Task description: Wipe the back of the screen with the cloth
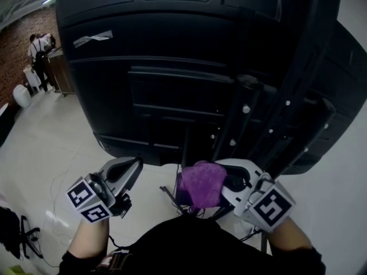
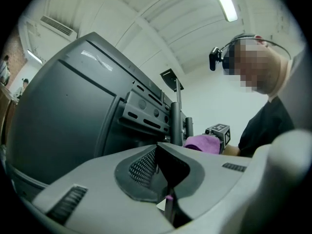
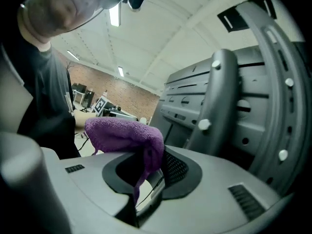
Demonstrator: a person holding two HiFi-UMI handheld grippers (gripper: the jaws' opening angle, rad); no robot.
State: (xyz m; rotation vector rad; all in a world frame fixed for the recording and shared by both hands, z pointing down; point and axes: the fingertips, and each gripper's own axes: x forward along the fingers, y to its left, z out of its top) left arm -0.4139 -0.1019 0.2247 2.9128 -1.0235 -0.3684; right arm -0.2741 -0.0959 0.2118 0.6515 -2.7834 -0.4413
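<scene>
Pinching the purple cloth (image 3: 122, 133) in your right gripper (image 3: 151, 173) near the lower edge of the screen (image 1: 172, 56) back, your left gripper (image 2: 164, 172) sits alongside, jaws pressed together, empty.

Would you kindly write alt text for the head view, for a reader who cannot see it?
Seen from above, the right gripper holds a purple cloth just below the black back of a large screen mounted on a stand. The left gripper is alongside, shut, over a pale floor.
</scene>
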